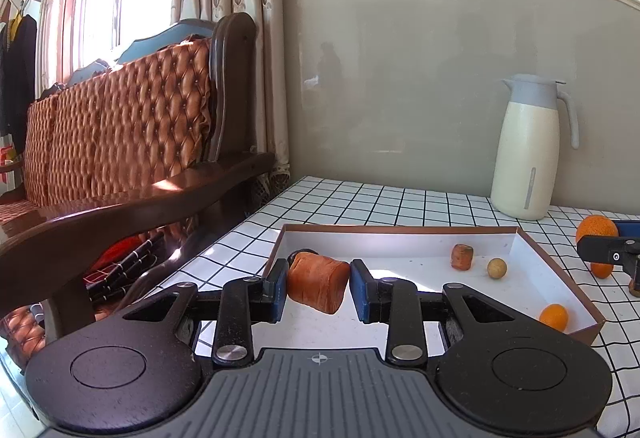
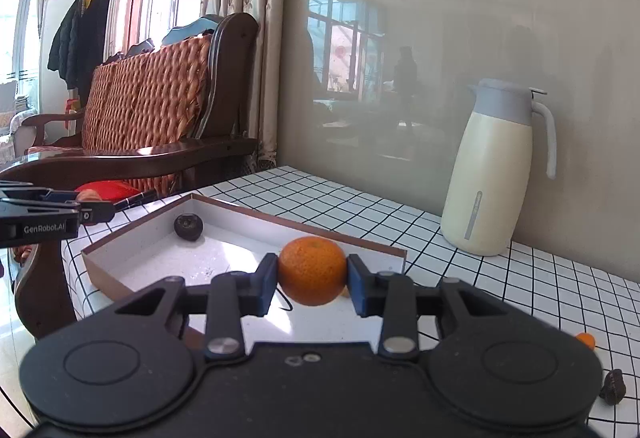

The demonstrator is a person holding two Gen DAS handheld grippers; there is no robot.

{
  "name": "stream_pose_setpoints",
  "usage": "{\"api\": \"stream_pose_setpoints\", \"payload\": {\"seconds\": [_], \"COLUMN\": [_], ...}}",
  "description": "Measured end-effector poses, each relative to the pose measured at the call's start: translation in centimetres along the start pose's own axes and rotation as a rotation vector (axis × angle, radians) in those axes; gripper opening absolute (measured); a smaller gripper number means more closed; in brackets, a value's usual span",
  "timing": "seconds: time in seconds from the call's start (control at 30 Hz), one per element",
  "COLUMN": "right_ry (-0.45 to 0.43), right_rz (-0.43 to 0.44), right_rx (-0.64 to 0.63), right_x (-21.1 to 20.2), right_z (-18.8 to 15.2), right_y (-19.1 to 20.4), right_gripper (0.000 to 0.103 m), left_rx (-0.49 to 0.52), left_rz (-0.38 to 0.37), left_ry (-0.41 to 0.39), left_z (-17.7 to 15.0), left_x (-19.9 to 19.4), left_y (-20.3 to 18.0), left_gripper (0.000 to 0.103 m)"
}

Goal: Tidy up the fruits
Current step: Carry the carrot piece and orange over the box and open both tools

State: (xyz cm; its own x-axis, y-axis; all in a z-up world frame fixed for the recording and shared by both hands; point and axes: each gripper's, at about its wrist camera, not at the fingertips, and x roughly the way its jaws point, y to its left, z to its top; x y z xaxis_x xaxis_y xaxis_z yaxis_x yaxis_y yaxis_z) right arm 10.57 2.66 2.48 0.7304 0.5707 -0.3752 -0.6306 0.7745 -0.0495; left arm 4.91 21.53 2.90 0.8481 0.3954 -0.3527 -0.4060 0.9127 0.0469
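Observation:
My left gripper [image 1: 319, 284] is shut on a wrinkled reddish-brown fruit [image 1: 318, 281], held above the near left part of a shallow white tray with a brown rim [image 1: 400, 228]. Inside the tray lie a small brown fruit [image 1: 462, 257], a small yellowish round fruit [image 1: 497, 268], a small orange [image 1: 554, 317] and a dark fruit [image 2: 188, 227]. My right gripper [image 2: 313, 276] is shut on an orange [image 2: 312, 265] over the tray's near edge. From the left wrist view that gripper [image 1: 608, 254] shows at the far right, holding the orange [image 1: 597, 228].
A cream and grey thermos jug [image 1: 526, 148] stands on the checked tablecloth [image 1: 380, 198] by the wall. A wooden sofa [image 1: 132, 142] lies left of the table. A small orange fruit [image 2: 586, 340] and a dark fruit [image 2: 613, 387] sit on the cloth at the right.

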Motion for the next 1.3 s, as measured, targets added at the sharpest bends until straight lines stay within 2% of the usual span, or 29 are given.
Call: {"api": "stream_pose_setpoints", "payload": {"seconds": [0.13, 0.5, 1.03, 1.1, 1.13, 1.17, 1.2, 1.23, 1.3], "right_ry": [0.001, 0.018, 0.137, 0.144, 0.150, 0.141, 0.096, 0.043, 0.066], "right_rz": [0.000, -0.064, -0.062, -0.054, -0.057, -0.078, -0.121, -0.143, -0.116], "right_rx": [0.021, 0.037, 0.064, 0.068, 0.058, 0.048, 0.041, 0.033, 0.033], "right_x": [1.1, 4.8, 9.5, 9.8, 10.0, 10.0, 9.7, 9.4, 9.8], "right_z": [0.3, 1.2, 0.2, 0.3, 0.4, 0.4, 0.2, -0.1, -0.1], "right_y": [0.0, -1.7, -2.8, -2.8, -2.8, -2.8, -2.7, -2.7, -2.9], "right_gripper": [0.029, 0.029, 0.029, 0.035, 0.045, 0.080, 0.096, 0.098, 0.097], "left_rx": [-0.001, -0.017, -0.049, -0.039, -0.037, -0.042, -0.047, -0.049, -0.048], "left_rz": [0.001, -0.001, 0.009, 0.004, 0.016, 0.031, 0.039, 0.044, 0.016], "left_ry": [0.003, 0.030, 0.115, 0.135, 0.141, 0.134, 0.115, 0.072, 0.036], "left_z": [0.1, 0.9, 0.7, 0.5, 0.3, 0.2, 0.2, 0.2, 0.5], "left_x": [0.8, 4.6, 9.1, 9.6, 9.7, 9.6, 9.4, 9.0, 8.6], "left_y": [0.1, 0.3, 0.9, 0.8, 0.7, 0.6, 0.7, 0.7, 0.6], "left_gripper": [0.033, 0.033, 0.033, 0.034, 0.037, 0.049, 0.096, 0.103, 0.103]}}
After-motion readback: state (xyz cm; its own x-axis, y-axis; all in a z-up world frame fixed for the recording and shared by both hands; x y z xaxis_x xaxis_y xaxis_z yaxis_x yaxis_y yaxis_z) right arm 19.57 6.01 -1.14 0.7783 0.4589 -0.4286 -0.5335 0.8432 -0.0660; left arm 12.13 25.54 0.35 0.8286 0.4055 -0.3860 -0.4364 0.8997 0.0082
